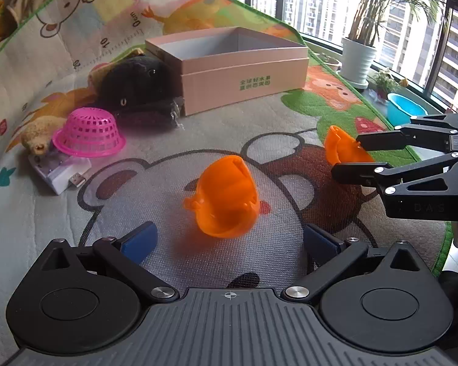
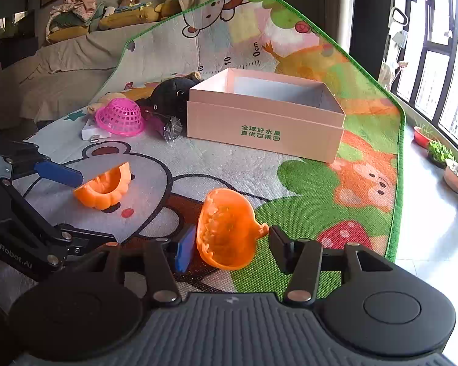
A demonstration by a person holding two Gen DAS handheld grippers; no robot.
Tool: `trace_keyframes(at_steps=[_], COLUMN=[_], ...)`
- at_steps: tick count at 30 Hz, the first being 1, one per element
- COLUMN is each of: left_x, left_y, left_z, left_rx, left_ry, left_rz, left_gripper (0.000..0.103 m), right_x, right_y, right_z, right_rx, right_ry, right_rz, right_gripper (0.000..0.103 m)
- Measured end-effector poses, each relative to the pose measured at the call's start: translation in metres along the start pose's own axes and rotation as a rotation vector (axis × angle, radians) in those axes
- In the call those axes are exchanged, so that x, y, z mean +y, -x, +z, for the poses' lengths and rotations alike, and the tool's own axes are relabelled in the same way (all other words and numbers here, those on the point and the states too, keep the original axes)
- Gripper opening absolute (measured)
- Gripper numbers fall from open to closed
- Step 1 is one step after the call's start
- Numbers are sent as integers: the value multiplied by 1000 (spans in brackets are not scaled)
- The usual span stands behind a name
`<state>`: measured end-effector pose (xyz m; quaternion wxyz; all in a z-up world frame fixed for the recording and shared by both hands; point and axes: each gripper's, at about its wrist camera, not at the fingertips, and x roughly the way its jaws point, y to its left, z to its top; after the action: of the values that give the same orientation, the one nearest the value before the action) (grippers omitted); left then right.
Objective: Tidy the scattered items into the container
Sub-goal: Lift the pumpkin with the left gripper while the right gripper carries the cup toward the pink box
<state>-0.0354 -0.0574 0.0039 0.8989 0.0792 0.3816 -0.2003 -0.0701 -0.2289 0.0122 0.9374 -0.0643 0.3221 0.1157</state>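
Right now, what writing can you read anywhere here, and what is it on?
"全球好水果 直供百果园", green print, on the pink box.
"0cm", "10", "20", a ruler printed on the play mat.
"GenRobot.AI" on the left hand-held gripper.
"DAS" on the right hand-held gripper, faint, perhaps incomplete.

Green Chinese print, 全球好水果 above 直供百果园, stands on the front wall of the pink box [image 2: 264,131], centre frame. "GenRobot.AI" runs along the left gripper [image 2: 58,204] arm at lower left. The play mat [image 2: 174,52] bears a ruler scale marked "0cm", "10", "20".
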Motion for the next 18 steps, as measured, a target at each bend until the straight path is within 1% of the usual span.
trace_keyframes(at_steps=[1, 3, 5, 6, 8, 10, 12, 15, 18], left_x=[0, 0, -1, 0, 0, 2, 4, 3, 1], left_y=[0, 0, 0, 0, 1, 1, 4, 6, 5], left_z=[-1, -2, -3, -3, -2, 0, 2, 7, 10], left_rx=[-5, -14, -19, -22, -24, -29, -56, -91, -98], left_ry=[1, 3, -2, -3, -6, -2, 10, -15, -34], left_rz=[2, 4, 3, 0, -2, -12, -20, 16, 9], left_gripper=[103, 103, 103, 103, 103, 103, 103, 103, 101], right_x=[-1, -5, -9, -9, -8, -6, -4, -6, -4], right_y=[-1, -3, -3, -3, -4, -5, -5, -5, -6], right_z=[-1, -3, -4, -5, -7, -9, -10, -9, -7], right_rx=[7, 18, 16, 13, 8, 1, -6, -9, 0], right_ry=[-12, -44, -71, -79, -83, -71, -62, -65, -60], right_rz=[-1, -2, -5, 4, 19, 24, 26, 36, 29], right_gripper=[54, 61, 71, 72, 82, 86, 88, 89, 89])
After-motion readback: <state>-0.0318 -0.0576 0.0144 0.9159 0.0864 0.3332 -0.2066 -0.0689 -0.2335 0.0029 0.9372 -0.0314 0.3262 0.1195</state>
